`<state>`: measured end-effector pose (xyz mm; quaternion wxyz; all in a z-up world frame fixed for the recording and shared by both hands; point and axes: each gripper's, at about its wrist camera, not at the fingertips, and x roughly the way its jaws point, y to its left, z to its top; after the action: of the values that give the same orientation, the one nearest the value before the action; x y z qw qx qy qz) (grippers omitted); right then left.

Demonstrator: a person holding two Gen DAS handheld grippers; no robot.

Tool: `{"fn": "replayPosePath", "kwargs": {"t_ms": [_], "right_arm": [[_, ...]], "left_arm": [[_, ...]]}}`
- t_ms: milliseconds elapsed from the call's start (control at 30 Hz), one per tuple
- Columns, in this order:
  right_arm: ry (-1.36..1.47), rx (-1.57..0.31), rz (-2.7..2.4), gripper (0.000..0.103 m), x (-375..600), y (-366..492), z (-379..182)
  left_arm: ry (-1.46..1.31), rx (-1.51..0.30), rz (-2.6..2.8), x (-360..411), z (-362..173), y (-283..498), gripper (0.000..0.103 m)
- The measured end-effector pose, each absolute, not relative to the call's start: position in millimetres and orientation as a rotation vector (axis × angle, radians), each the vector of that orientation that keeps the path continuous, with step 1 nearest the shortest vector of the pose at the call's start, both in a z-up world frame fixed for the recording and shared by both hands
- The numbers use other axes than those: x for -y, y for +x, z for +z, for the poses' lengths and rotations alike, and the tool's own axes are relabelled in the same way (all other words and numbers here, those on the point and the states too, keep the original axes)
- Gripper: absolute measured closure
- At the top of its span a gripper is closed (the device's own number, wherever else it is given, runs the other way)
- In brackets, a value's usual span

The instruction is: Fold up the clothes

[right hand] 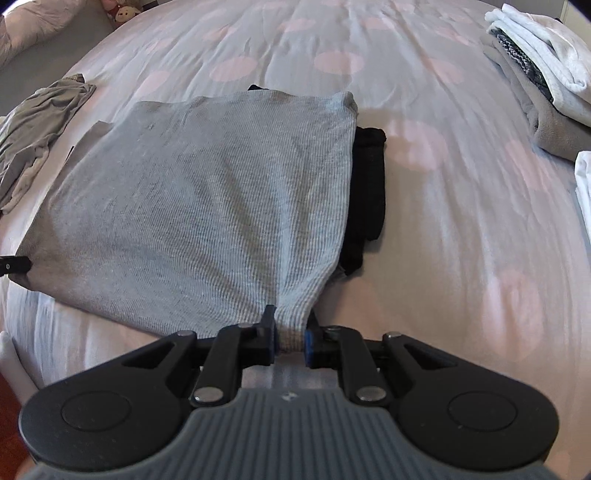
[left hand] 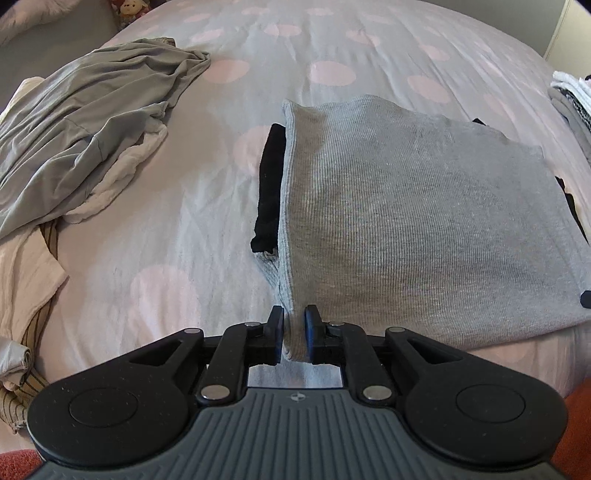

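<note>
- Left gripper [left hand: 294,334]: jaws nearly closed, pinching the near left corner of the grey ribbed garment [left hand: 424,221]; fabric bunched between the pads and trailing back toward the gripper body.
- Right gripper [right hand: 289,338]: jaws nearly closed, clamped on the near right corner of the same garment [right hand: 207,206]; cloth gathers into a narrow neck at the pads.
- Garment location: middle of the bed, on the pale sheet with pink dots [left hand: 207,206]; held by its two near corners; far edge lies on the sheet; near edge slightly raised at both grips.
- Edges: left side edge runs straight from near to far in the left wrist view; far right corner rounded in the right wrist view; a black layer [left hand: 269,188] shows from under the left edge, and likewise [right hand: 369,184] from under the right edge; cannot tell whether it is a separate item or part of the grey one.
- Open room, left: bare sheet between the left edge and a crumpled grey-and-white heap [left hand: 85,122]; a beige striped cloth [left hand: 29,280] at the near left; both well apart from the garment.
- Open room, right: wide bare sheet [right hand: 461,206]; a folded stack of white and grey items [right hand: 543,85] at the far right edge, well apart.
- Open room, far: sheet beyond the far edge unoccupied up to a small plush toy [right hand: 123,13] at the far left.
</note>
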<state>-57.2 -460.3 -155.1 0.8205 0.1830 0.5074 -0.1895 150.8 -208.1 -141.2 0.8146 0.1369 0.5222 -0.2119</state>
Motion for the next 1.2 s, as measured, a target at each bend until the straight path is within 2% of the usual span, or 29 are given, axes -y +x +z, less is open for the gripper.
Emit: {"fn": "replayPosePath", "kwargs": {"t_ms": [100,200,400,467,533,800,833,867,1033,1200], "right_arm": [[0.349,-1.084,-0.418,0.078,454.7,-58.2,-149.9],[0.313,-1.075,-0.429,0.067,449.7,-61.3,-141.3],[0.379,-0.975,-0.44,0.064,456.5,-72.0,-124.1],[0.412,-0.942,-0.449,0.053,459.8,-72.2,-121.6],[0.445,-0.903,-0.45,0.047,462.9,-70.2,-119.2],[0.513,-0.791,-0.501,0.046,479.3,-52.6,-114.5],[0.528,-0.782,-0.513,0.043,483.8,-51.0,-116.0],[0.545,-0.774,-0.526,0.039,488.4,-49.5,-117.9],[0.614,-0.747,-0.578,0.038,516.0,-45.1,-129.6],[0.632,-0.732,-0.618,0.036,536.5,-40.9,-141.8]], "left_arm": [[0.24,-1.102,-0.457,200.8,-136.7,152.1,0.093],[0.189,-1.088,-0.464,194.9,-131.4,152.2,0.084],[0.096,-1.028,-0.505,187.9,-115.1,152.9,0.069],[0.09,-1.002,-0.519,191.7,-107.7,155.8,0.062],[0.088,-0.974,-0.532,196.4,-100.1,159.7,0.062],[0.136,-0.901,-0.57,226.8,-87.9,188.8,0.058],[0.147,-0.895,-0.58,229.7,-89.7,192.2,0.058],[0.161,-0.887,-0.587,232.1,-92.6,195.3,0.058],[0.186,-0.845,-0.655,235.3,-117.0,206.0,0.058],[0.157,-0.93,-0.626,228.2,-143.9,224.9,0.058]]}}
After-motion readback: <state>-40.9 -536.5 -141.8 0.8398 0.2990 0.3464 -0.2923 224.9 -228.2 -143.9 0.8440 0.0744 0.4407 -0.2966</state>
